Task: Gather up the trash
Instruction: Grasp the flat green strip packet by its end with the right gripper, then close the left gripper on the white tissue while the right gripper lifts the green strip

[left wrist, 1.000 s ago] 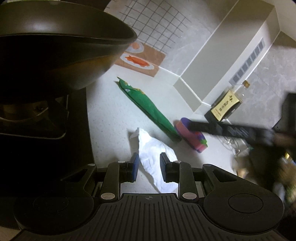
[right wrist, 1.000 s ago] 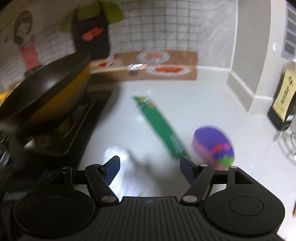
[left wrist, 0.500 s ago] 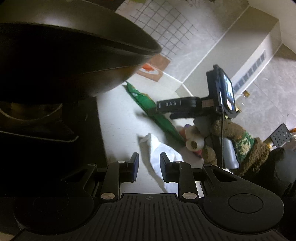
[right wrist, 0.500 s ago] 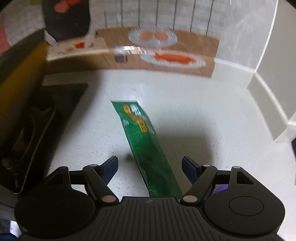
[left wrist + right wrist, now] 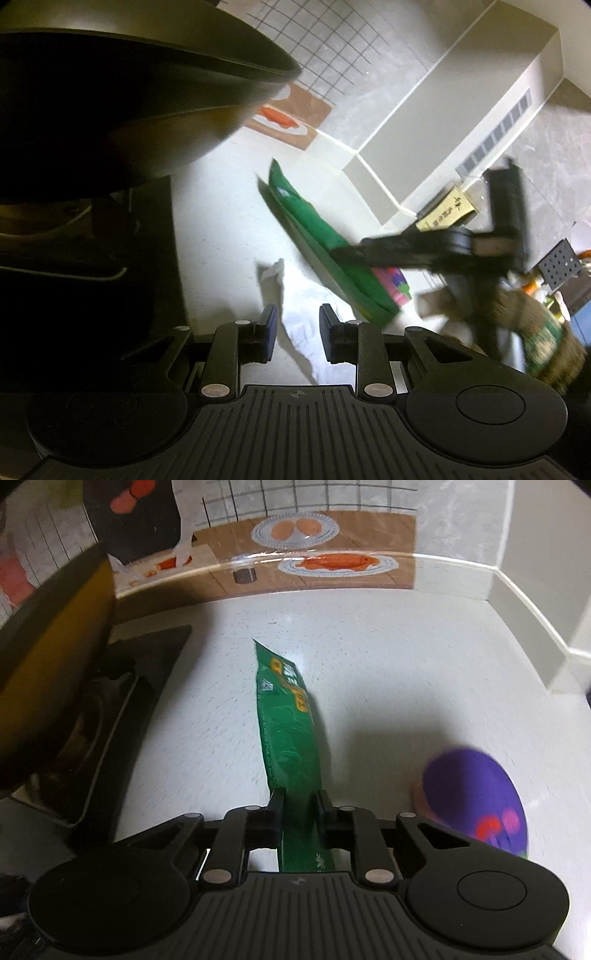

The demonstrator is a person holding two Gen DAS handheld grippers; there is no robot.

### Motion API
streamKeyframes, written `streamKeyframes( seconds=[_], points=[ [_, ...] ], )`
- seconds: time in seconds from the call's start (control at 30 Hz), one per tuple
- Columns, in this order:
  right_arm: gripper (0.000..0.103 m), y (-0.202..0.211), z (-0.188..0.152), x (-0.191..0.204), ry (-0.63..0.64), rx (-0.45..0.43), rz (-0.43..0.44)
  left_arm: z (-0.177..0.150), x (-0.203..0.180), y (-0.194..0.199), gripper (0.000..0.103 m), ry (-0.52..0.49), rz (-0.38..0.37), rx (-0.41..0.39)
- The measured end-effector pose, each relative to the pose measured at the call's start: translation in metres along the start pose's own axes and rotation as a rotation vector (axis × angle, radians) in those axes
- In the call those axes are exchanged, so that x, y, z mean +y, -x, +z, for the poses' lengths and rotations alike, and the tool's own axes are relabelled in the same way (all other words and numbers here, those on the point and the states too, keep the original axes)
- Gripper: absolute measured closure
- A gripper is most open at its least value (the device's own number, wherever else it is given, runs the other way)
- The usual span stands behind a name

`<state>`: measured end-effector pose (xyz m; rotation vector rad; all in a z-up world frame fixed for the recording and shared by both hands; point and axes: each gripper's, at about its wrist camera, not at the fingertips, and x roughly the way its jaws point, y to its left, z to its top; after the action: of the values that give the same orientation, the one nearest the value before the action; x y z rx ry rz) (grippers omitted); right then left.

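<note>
A long green snack wrapper [image 5: 288, 734] lies on the white counter, its near end between the fingers of my right gripper [image 5: 298, 808], which is shut on it. In the left wrist view the wrapper [image 5: 314, 229] has its near end lifted under the right gripper's black body [image 5: 424, 247]. A crumpled white tissue [image 5: 303, 306] lies on the counter between the fingers of my left gripper [image 5: 294, 325], whose jaws stand partly apart around it without pressing it.
A black wok [image 5: 129, 92] on a stove fills the left; it also shows in the right wrist view [image 5: 51, 657]. A purple and pink container [image 5: 476, 797] stands right of the wrapper. A dark bottle [image 5: 447, 214] stands by the wall corner.
My right gripper has closed from wide open onto the near end of the green wrapper and raised it. My left gripper has stayed around the tissue.
</note>
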<state>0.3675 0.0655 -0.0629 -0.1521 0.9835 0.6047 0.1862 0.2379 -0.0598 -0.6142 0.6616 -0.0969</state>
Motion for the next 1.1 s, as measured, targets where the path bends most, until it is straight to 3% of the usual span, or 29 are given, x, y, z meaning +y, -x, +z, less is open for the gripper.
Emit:
streamKeyframes(
  seconds=[0.2, 0.37, 0.5, 0.53, 0.7, 0.87, 1.1],
  points=[
    [0.087, 0.051, -0.045, -0.028, -0.053, -0.03, 0.009, -0.005, -0.009, -0.003, 0.075, -0.003, 0.027, 0.014],
    [0.087, 0.069, -0.084, -0.046, -0.081, -0.041, -0.051, -0.005, -0.005, 0.004, 0.075, 0.029, 0.112, -0.013],
    [0.086, 0.077, -0.112, -0.055, -0.106, -0.059, -0.12, -0.005, -0.014, 0.002, 0.075, 0.015, 0.134, -0.005],
    [0.083, 0.08, -0.118, -0.056, -0.112, -0.068, -0.131, -0.005, -0.018, 0.0, 0.075, 0.0, 0.131, 0.001],
    [0.05, 0.1, -0.143, -0.06, -0.151, -0.139, -0.147, -0.001, -0.052, -0.019, 0.075, -0.135, 0.102, 0.033],
    [0.049, 0.115, -0.163, -0.058, -0.133, -0.17, -0.188, 0.001, -0.08, -0.05, 0.075, -0.245, 0.155, 0.062],
    [0.045, 0.134, -0.184, -0.067, -0.15, -0.195, -0.254, -0.005, -0.088, -0.087, 0.075, -0.344, 0.251, 0.106]
  ],
)
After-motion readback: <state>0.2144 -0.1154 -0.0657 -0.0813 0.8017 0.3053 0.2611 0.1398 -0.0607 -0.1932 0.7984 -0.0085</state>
